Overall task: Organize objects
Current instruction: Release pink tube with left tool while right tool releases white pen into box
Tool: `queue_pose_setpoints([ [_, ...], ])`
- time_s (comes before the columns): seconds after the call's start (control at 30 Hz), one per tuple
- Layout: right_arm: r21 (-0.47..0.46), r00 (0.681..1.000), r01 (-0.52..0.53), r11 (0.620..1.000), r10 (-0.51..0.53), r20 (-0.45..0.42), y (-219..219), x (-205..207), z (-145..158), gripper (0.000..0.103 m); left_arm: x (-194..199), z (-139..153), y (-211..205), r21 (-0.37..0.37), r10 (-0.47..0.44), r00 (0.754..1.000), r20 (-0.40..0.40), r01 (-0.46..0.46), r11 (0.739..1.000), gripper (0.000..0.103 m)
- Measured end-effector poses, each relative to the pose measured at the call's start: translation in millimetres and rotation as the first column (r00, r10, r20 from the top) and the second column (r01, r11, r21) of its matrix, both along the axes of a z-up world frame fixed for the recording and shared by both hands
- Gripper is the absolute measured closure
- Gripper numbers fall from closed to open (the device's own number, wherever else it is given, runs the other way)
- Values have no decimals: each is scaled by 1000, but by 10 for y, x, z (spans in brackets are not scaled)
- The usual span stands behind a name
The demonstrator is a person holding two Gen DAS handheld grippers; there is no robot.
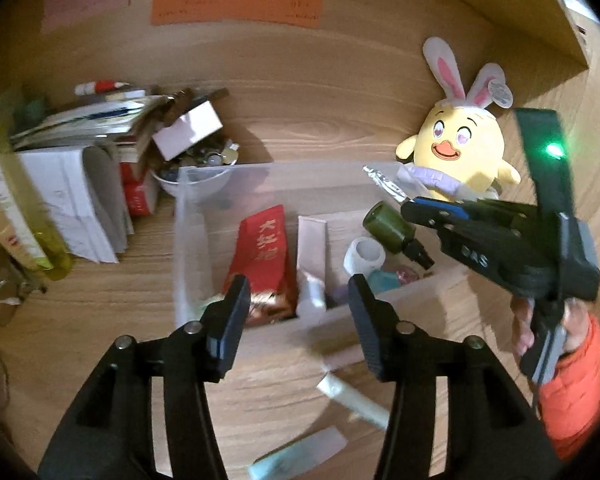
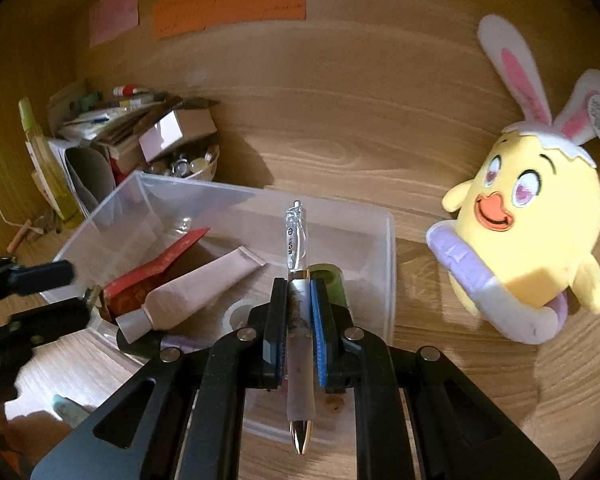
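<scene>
A clear plastic box (image 1: 182, 216) stands on the wooden desk. It holds a red tea pouch (image 1: 260, 240), a white tube (image 1: 312, 248), a dark green bottle (image 1: 388, 226) and a white tape roll (image 1: 364, 256). My left gripper (image 1: 298, 300) is open over the box's near edge, with nothing pressed between its pads. My right gripper (image 2: 298, 292) is shut on a clear pen (image 2: 298, 240) above the box (image 2: 390, 264), button end forward. In the left wrist view the right gripper (image 1: 410, 204) comes in from the right.
A yellow chick plush (image 2: 528, 240) with rabbit ears sits right of the box. Behind-left are a bowl of small items (image 1: 196, 168), stacked papers and cartons (image 1: 80, 184) and a yellow-green bottle (image 1: 24, 208). Two pale tubes (image 1: 352, 396) lie on the desk before the box.
</scene>
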State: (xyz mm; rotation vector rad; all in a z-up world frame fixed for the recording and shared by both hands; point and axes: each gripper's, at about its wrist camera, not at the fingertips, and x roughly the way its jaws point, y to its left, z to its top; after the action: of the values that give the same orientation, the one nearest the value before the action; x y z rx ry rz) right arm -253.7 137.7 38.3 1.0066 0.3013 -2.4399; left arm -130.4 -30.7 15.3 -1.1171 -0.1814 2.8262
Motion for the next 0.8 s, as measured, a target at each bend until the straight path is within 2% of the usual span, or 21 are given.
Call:
queue_pose_setpoints([
  [0.23,28,1000,-10,1000,10,26,-103,-48,-65,93,291,-80,-98,-27,8,1000,1,-8,1000,49],
  [0.53,66,999,-11,998,8,52,-208,-55,-149,92,565,-317,-122,-52,-8,999,51,11,999,46],
  [0.6,66,999,-10,998,7,52,-210,-43,-137,87,589,-401,-119,-54,-11,997,77,15,998,46],
  [0.67,56,999,-8,998,6,51,-194,-17,-111,74,609,-478,-119,-36,-23,994,103,27,999,46],
  [0.8,33,1000,-9,999,9,30,-118,114,-7,67,654,-595,-67,-27,-51,989,136,56,998,46],
])
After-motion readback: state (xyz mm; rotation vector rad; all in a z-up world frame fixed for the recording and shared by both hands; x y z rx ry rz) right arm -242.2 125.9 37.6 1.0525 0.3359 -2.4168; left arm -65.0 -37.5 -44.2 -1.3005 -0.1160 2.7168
